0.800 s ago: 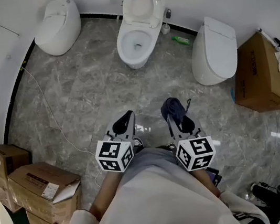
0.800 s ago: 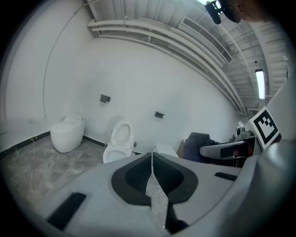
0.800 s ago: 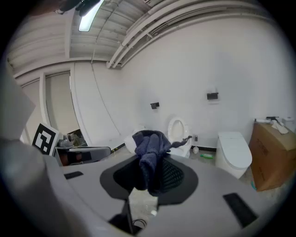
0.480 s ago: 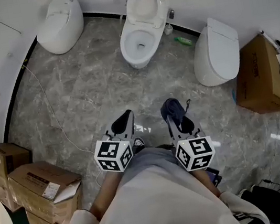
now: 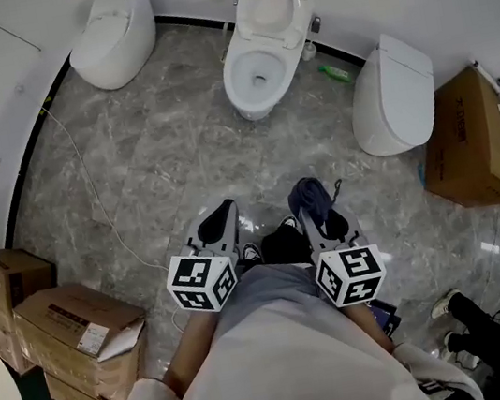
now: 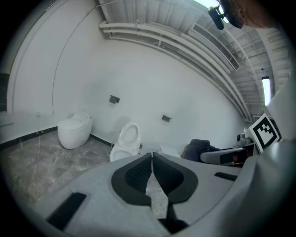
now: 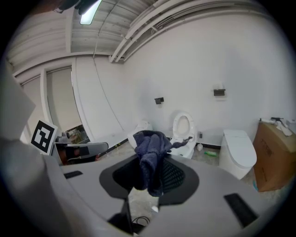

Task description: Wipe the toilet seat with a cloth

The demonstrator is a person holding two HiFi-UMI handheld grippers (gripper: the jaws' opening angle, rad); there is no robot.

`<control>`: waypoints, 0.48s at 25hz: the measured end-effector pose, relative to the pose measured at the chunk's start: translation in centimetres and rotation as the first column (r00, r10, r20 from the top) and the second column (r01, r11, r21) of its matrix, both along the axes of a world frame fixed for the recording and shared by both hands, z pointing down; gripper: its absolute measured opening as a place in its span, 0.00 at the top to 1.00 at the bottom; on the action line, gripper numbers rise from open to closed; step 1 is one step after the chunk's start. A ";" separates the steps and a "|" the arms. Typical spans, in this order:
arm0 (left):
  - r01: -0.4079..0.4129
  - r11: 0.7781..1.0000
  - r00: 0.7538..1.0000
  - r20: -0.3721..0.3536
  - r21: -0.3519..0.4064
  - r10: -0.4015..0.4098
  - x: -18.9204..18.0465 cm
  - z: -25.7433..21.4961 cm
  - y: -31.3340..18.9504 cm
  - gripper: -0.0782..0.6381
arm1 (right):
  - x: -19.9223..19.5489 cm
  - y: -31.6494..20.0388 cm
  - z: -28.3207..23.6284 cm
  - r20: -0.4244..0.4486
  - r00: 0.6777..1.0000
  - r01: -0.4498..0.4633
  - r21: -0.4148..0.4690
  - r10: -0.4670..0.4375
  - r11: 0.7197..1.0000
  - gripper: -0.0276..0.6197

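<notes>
An open white toilet [image 5: 257, 60] with its lid up stands against the far wall, in the middle of three; it also shows as the toilet [image 6: 125, 144] and the toilet [image 7: 184, 135] in the gripper views. My right gripper [image 5: 313, 205] is shut on a dark blue cloth [image 7: 151, 155], which bunches up over the jaws; the cloth [image 5: 309, 196] sticks out ahead of it. My left gripper [image 5: 219, 220] is shut with nothing in it; its pads [image 6: 138, 169] meet. Both grippers hover over the marble floor, well short of the toilet.
A closed round toilet [image 5: 112, 37] stands at the far left and a closed toilet [image 5: 390, 97] at the right. A cardboard box [image 5: 468, 141] sits right of that, more boxes [image 5: 61, 345] at the left. A white cable [image 5: 93, 197] trails over the floor; a green bottle [image 5: 336, 73] lies near the wall.
The view has shifted slightly: the toilets sit a little further right and lower in the picture. Both grippers keep the same pose; my shoes now show between them.
</notes>
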State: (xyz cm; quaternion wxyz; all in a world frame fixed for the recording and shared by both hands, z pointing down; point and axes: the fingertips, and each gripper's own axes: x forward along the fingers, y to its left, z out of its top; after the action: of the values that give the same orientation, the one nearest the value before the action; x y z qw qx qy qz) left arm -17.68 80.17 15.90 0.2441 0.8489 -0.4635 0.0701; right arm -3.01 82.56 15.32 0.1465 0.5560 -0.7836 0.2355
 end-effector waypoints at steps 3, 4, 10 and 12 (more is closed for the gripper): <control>0.007 1.000 1.000 -0.006 -0.019 -0.007 0.1 0.5 -0.7 0.88 | -0.2 -1.3 0.3 0.000 1.000 0.018 -0.006 -0.018 1.000 0.81; 0.006 1.000 1.000 -0.006 -0.023 -0.007 0.2 0.7 -1.0 0.88 | -0.2 -1.9 0.3 0.000 1.000 0.021 -0.005 -0.021 1.000 0.81; 0.025 0.999 1.000 0.019 -0.023 -0.025 -0.2 0.8 -5.8 0.88 | -0.3 -7.3 1.0 0.018 0.999 0.035 -0.002 -0.035 0.999 0.80; 0.025 0.999 0.999 0.025 -0.026 -0.025 0.0 0.7 -8.2 0.88 | 0.1 -9.8 1.1 0.024 0.999 0.032 -0.005 -0.032 0.999 0.80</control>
State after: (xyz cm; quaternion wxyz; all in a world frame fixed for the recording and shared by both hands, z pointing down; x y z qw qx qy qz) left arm -17.64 71.93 16.60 0.2503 0.8389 -0.4761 0.0836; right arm -2.90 72.74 16.42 0.1423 0.5399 -0.7935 0.2420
